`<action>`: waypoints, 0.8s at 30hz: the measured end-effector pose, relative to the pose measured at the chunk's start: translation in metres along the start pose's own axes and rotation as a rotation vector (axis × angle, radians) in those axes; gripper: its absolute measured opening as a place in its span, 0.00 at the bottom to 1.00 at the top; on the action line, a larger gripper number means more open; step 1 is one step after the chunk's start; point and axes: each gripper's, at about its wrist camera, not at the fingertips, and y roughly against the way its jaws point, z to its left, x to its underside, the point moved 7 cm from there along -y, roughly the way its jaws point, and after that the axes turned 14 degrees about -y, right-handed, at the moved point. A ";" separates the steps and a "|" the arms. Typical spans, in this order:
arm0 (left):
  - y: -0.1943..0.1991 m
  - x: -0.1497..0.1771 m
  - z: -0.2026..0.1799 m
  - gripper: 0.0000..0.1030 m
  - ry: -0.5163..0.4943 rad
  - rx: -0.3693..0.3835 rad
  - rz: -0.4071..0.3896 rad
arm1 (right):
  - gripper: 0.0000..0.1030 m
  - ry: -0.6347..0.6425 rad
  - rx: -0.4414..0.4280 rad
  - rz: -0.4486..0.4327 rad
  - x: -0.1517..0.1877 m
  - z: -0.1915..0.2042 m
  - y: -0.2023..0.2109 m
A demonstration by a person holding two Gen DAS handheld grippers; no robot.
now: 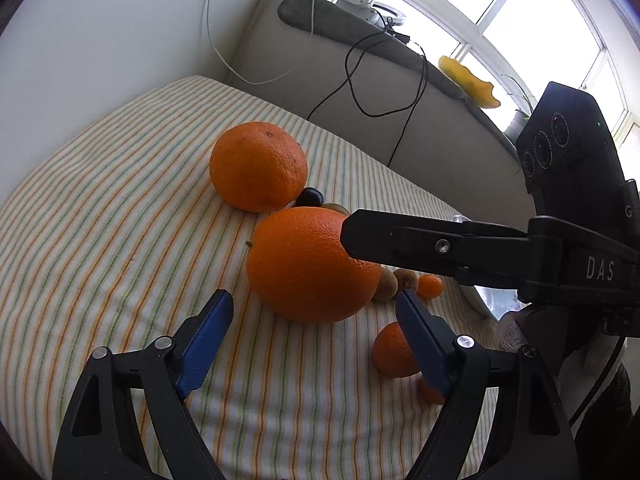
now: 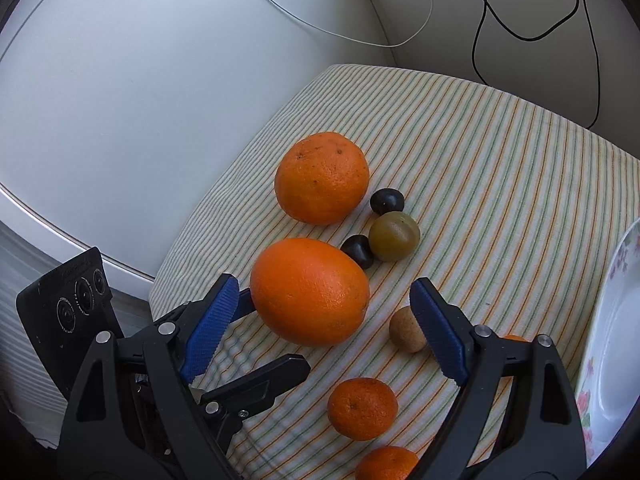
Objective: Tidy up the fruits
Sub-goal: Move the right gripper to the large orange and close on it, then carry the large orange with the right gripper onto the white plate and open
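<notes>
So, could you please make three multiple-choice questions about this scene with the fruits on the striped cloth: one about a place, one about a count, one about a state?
1. Where does the floral-rimmed white plate lie in the right wrist view?
A. at the right edge
B. under the oranges
C. at the left edge

2. How many small dark, nearly black round fruits lie on the striped cloth?
A. none
B. two
C. five

3. How stands the right gripper?
A. shut on a mandarin
B. open, around the nearer large orange
C. shut, holding nothing

Answers: 1 A, the plate's rim shows at the right edge. 2 B, one dark fruit lies behind the olive-green round fruit, another beside it. 3 B, the blue fingers stand wide apart, one on each side of the orange.
</notes>
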 end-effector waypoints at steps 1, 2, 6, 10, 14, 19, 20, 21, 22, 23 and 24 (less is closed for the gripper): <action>0.000 0.000 0.000 0.80 0.005 0.005 0.000 | 0.88 -0.002 -0.001 0.007 -0.001 0.000 -0.005; -0.001 -0.001 0.000 0.80 0.010 0.009 0.000 | 0.87 -0.005 -0.004 0.014 -0.002 0.000 -0.010; -0.006 -0.001 0.003 0.74 0.026 0.023 0.009 | 0.81 -0.018 -0.024 0.054 -0.003 0.001 -0.023; -0.008 -0.001 0.006 0.71 0.036 0.032 0.012 | 0.74 -0.026 -0.048 0.082 -0.001 0.002 -0.028; -0.009 -0.003 0.006 0.69 0.037 0.037 0.009 | 0.71 -0.033 -0.058 0.089 -0.002 0.004 -0.032; -0.009 -0.004 0.005 0.69 0.019 0.020 0.008 | 0.71 -0.045 -0.067 0.082 0.002 0.003 -0.021; -0.008 -0.005 0.004 0.69 0.016 0.018 0.007 | 0.71 -0.046 -0.069 0.079 0.003 0.003 -0.019; -0.008 -0.006 0.003 0.69 0.013 0.016 0.006 | 0.71 -0.046 -0.072 0.076 0.003 0.002 -0.017; -0.007 -0.006 0.001 0.69 0.008 0.012 0.003 | 0.71 -0.046 -0.075 0.073 0.003 0.002 -0.015; -0.006 -0.006 0.000 0.69 0.002 0.010 0.001 | 0.71 -0.048 -0.079 0.070 0.003 0.002 -0.012; -0.004 -0.007 -0.001 0.69 -0.003 0.008 -0.002 | 0.71 -0.049 -0.083 0.067 0.004 0.001 -0.009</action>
